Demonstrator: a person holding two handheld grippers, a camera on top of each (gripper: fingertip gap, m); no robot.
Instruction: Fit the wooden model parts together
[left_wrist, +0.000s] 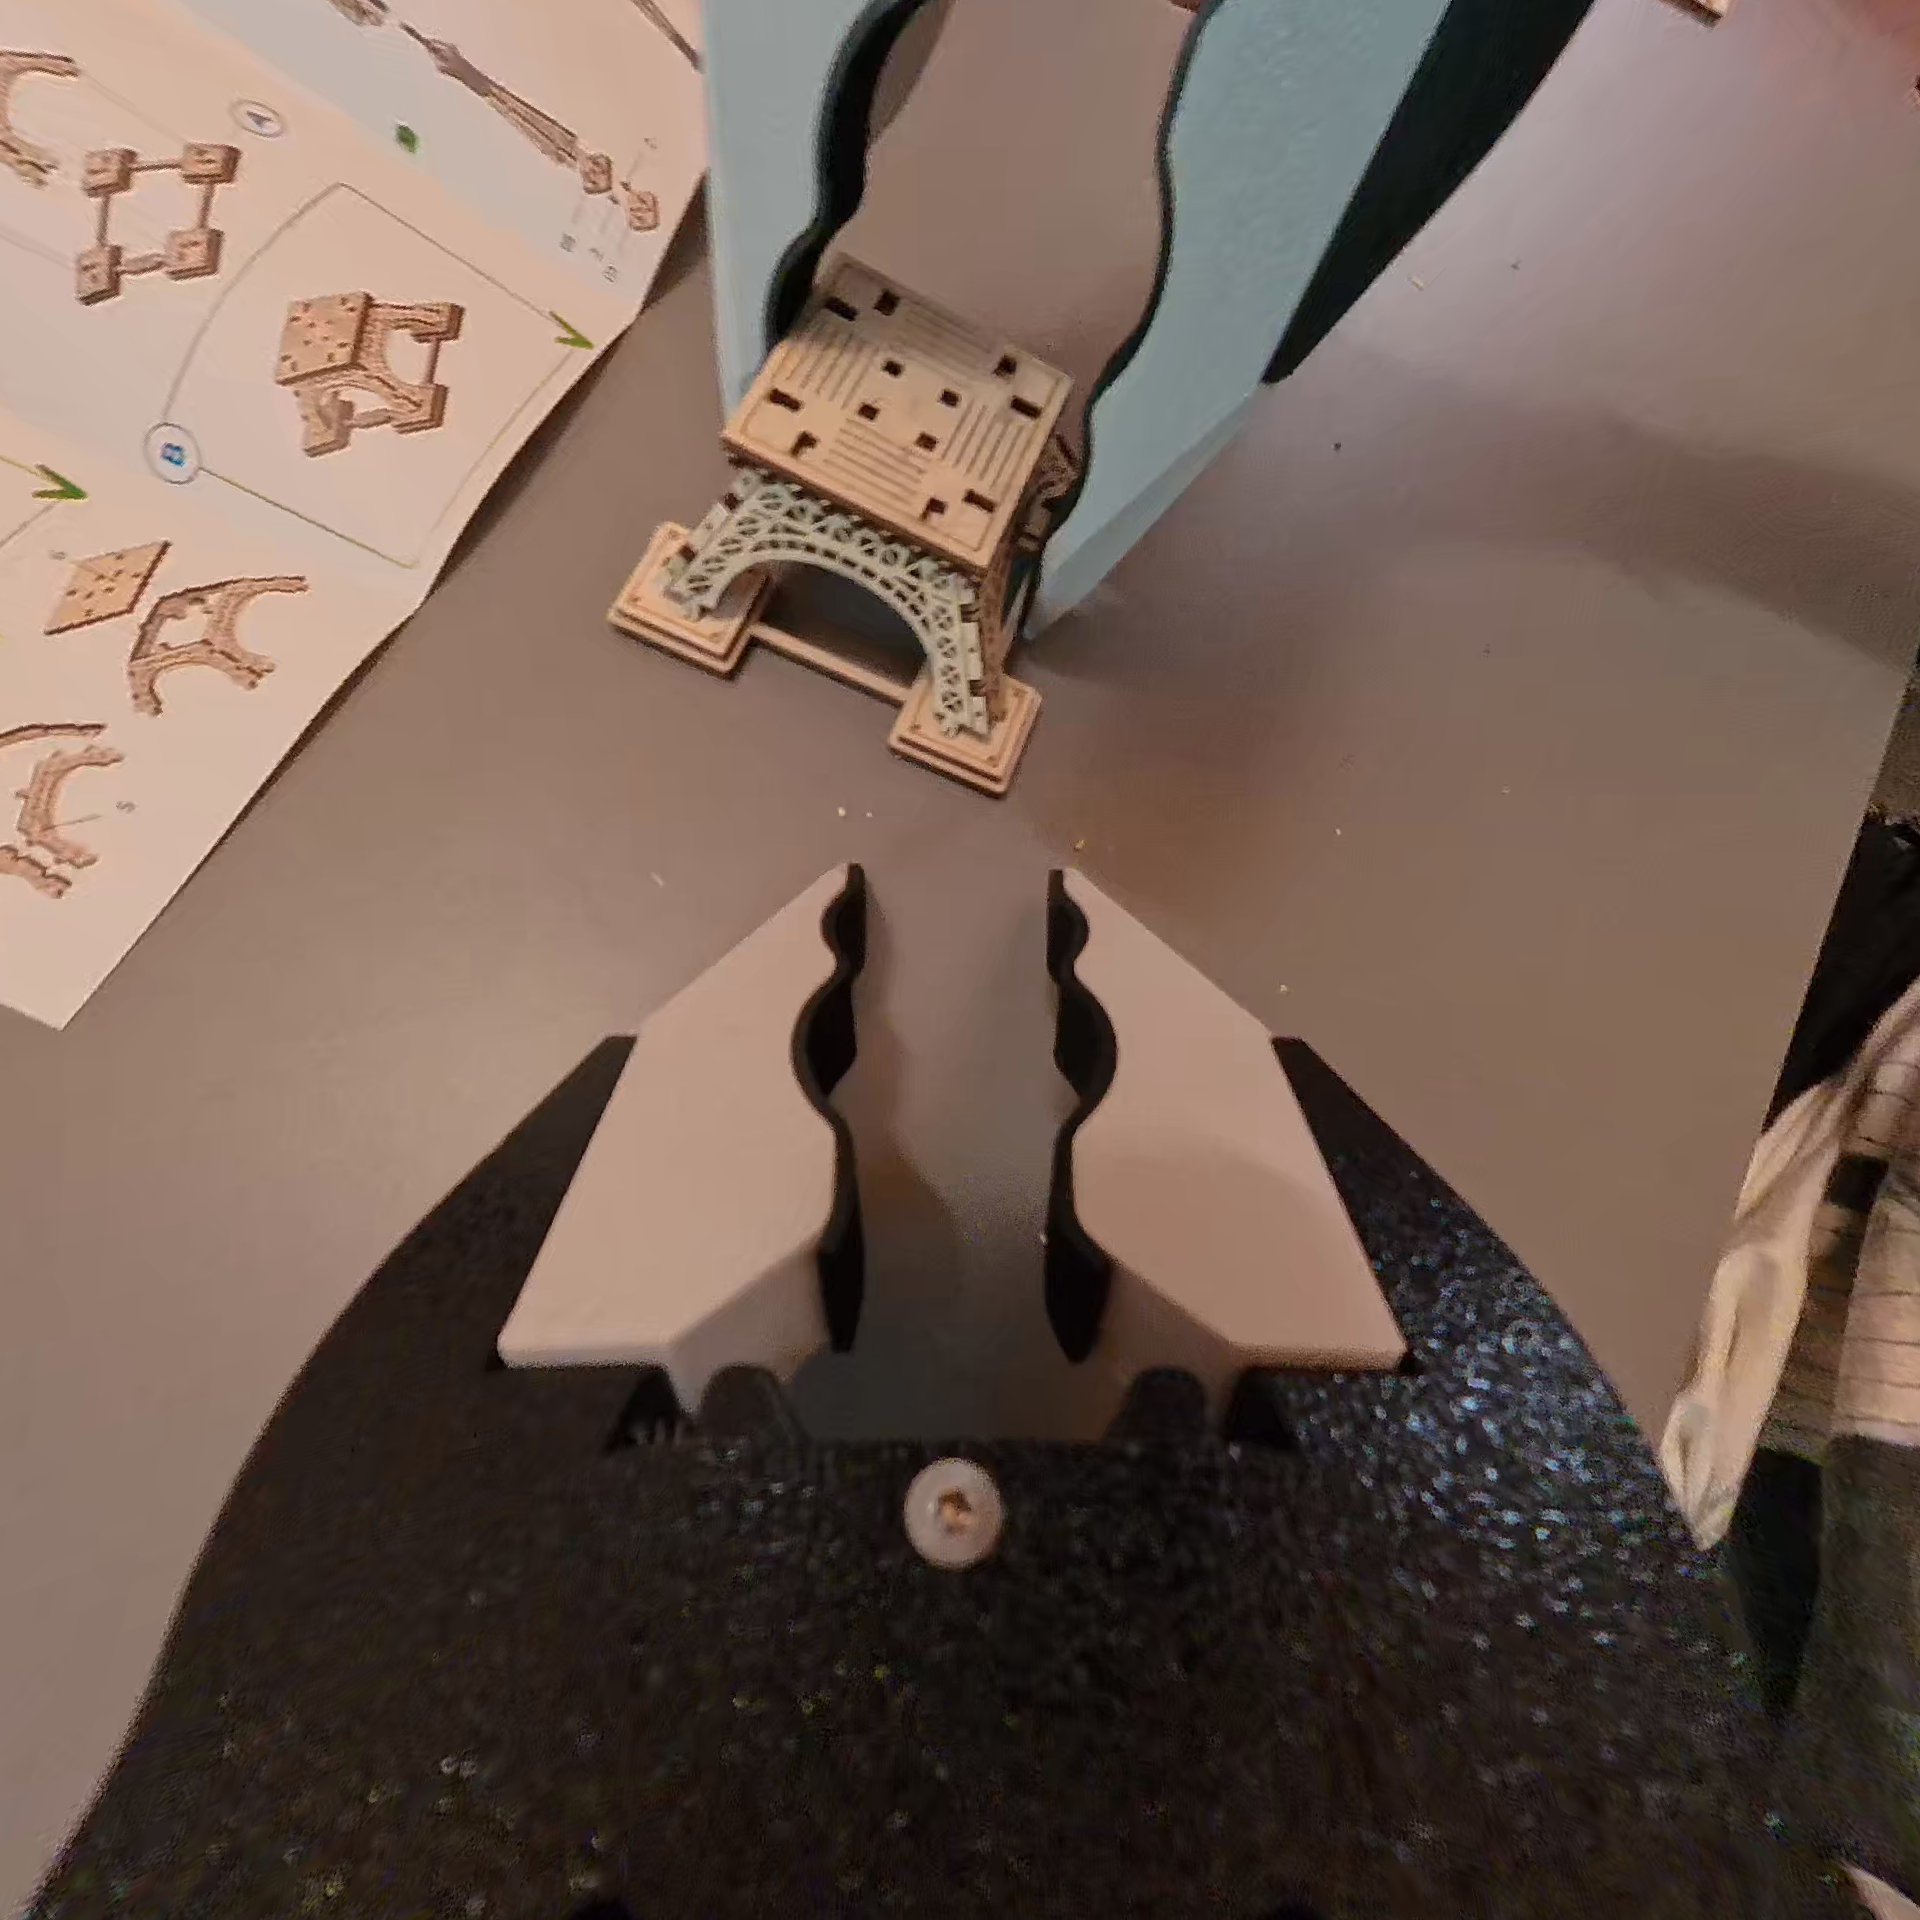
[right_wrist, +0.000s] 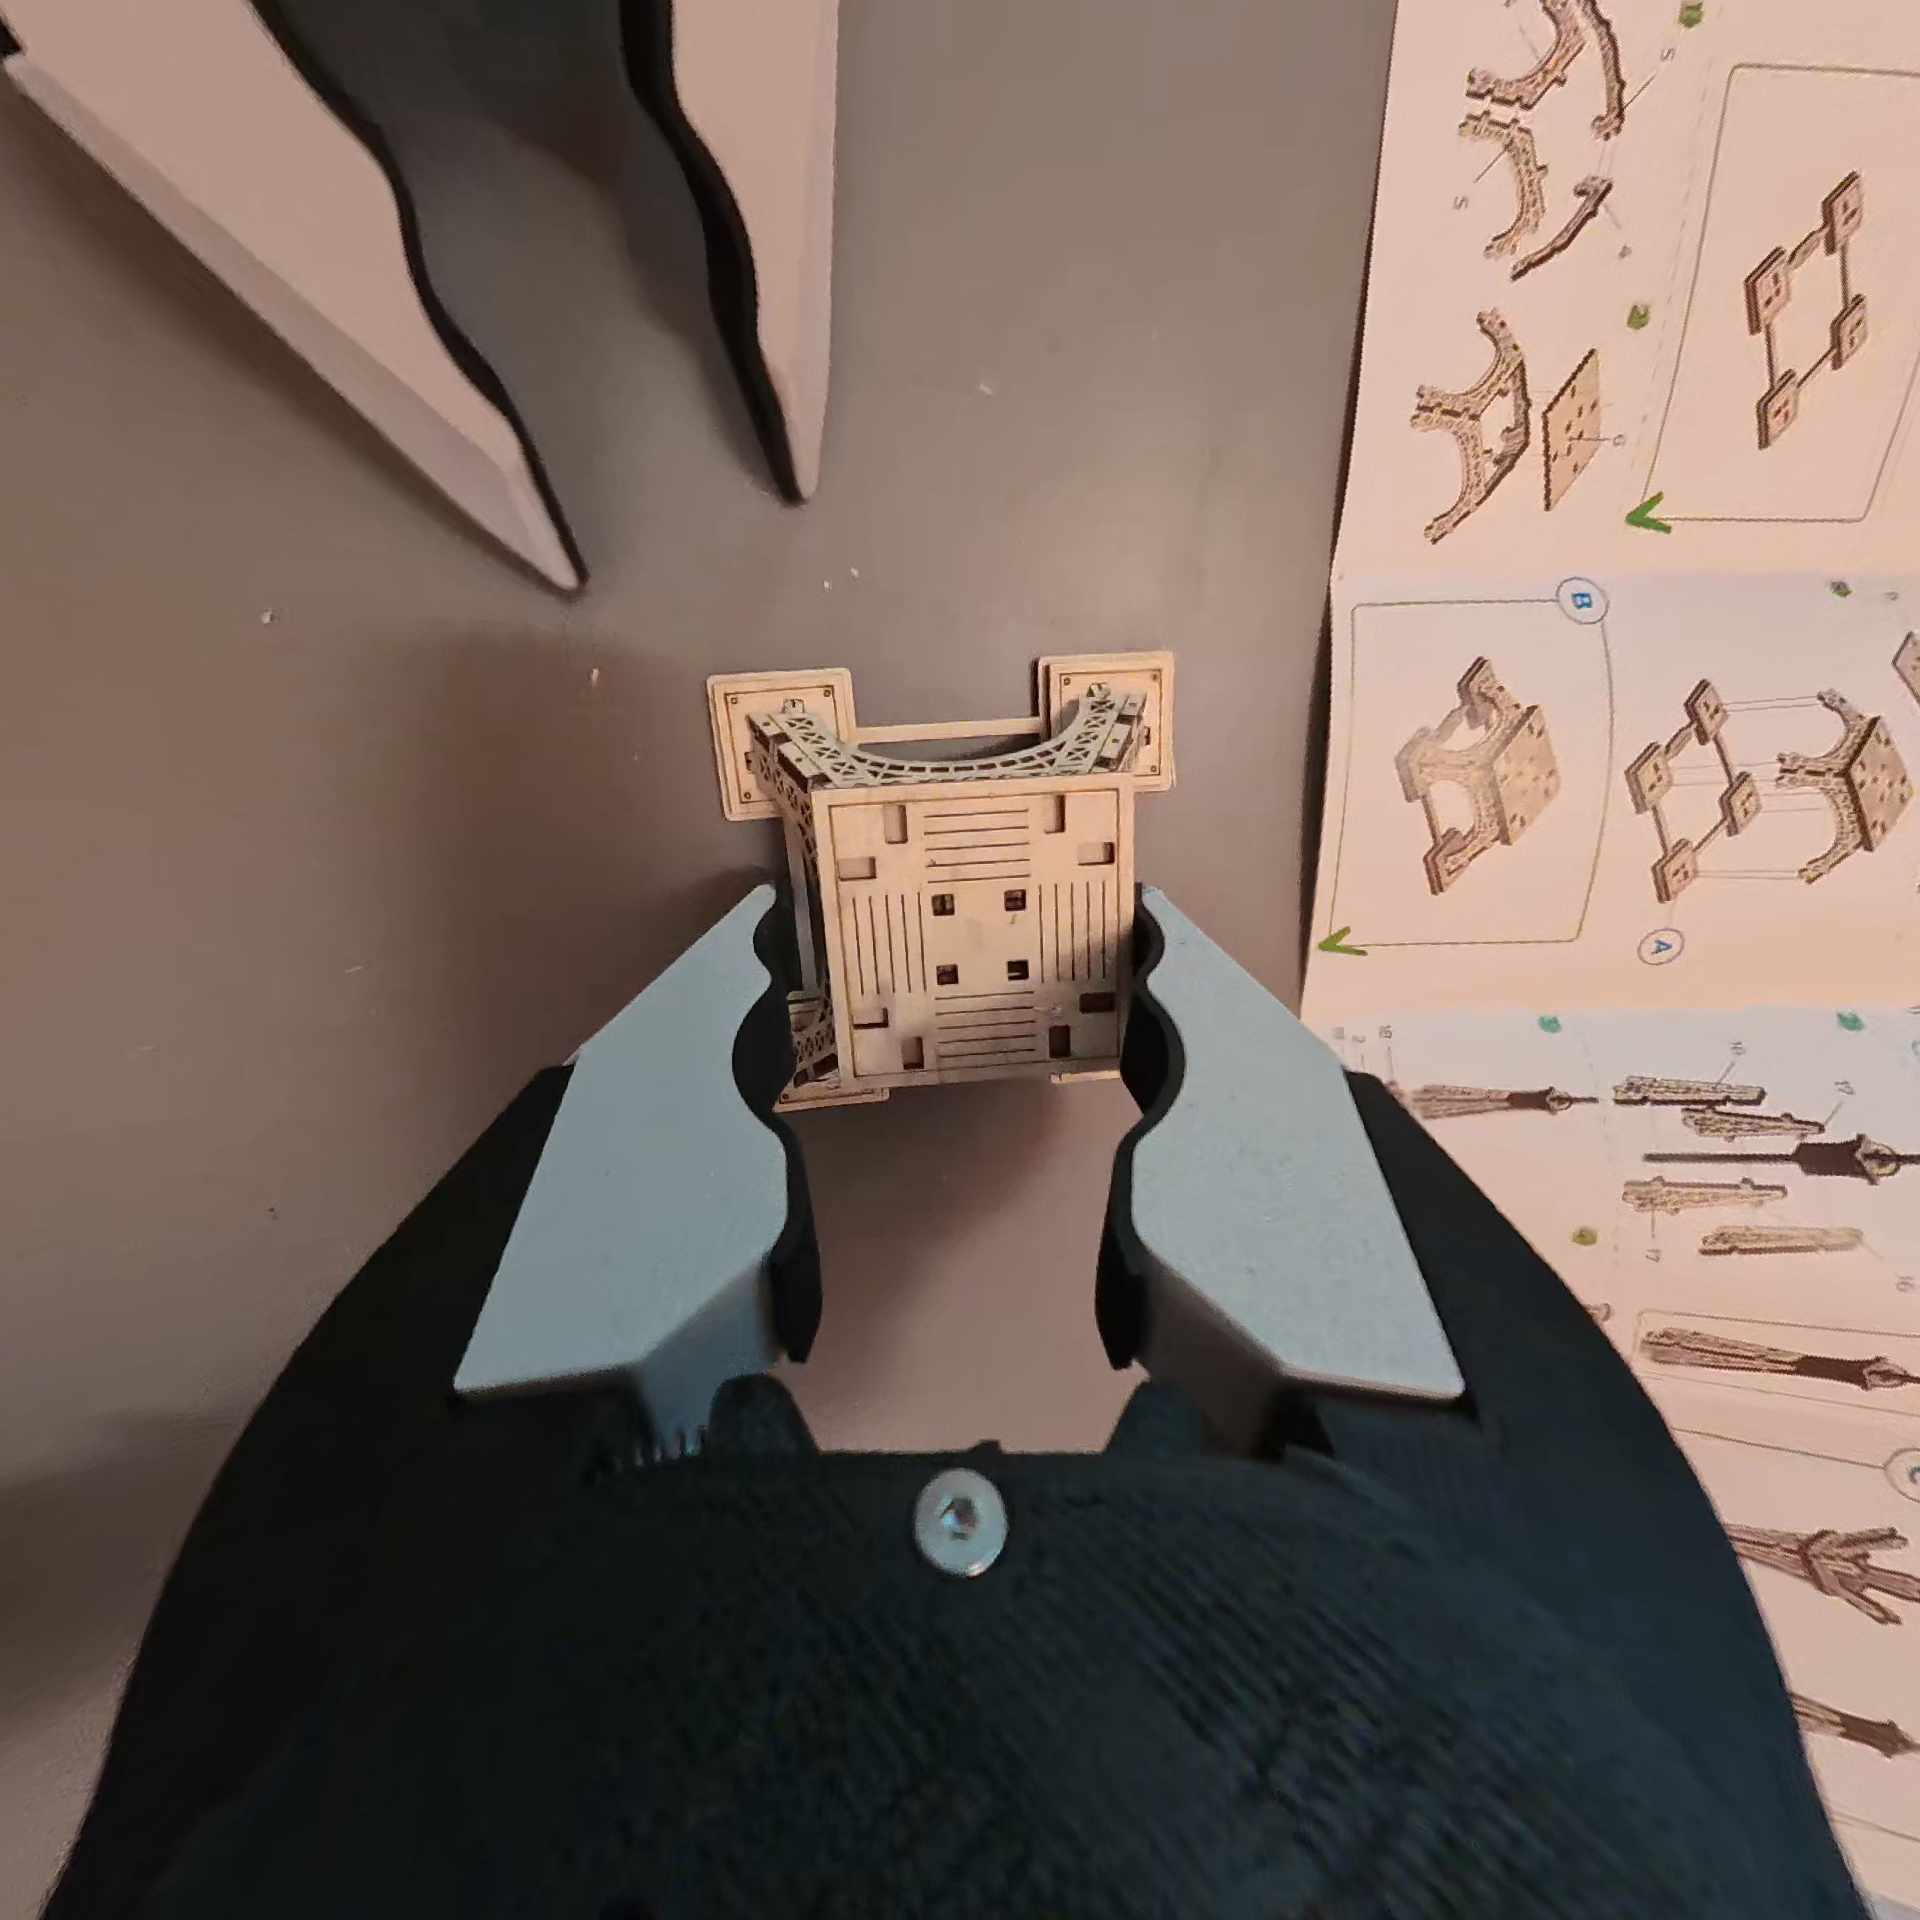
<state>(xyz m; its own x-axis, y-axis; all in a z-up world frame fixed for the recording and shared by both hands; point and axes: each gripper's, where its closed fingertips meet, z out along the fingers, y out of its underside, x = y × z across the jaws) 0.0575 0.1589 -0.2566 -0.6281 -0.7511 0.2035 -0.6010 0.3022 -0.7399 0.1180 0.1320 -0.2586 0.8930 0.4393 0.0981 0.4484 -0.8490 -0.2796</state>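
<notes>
A wooden tower base (left_wrist: 904, 436) with four arched lattice legs, square foot pads and a slotted top deck stands upright on the grey table (left_wrist: 1455, 727). My right gripper (right_wrist: 958, 899), with light blue fingers (left_wrist: 1143, 312), reaches in from the far side. Its pads press both sides of the base's top deck (right_wrist: 977, 935). My left gripper (left_wrist: 954, 878), with pale grey fingers, is open and empty. It hovers over the table a short way in front of the base and also shows in the right wrist view (right_wrist: 684, 538).
A printed instruction sheet (left_wrist: 312, 416) with assembly drawings lies flat to the left of the base; it sits on the right in the right wrist view (right_wrist: 1662, 727). The table's edge runs down the right side, with a person's clothing (left_wrist: 1818, 1195) beyond it. The grippers' ends are close to 7 cm from one another.
</notes>
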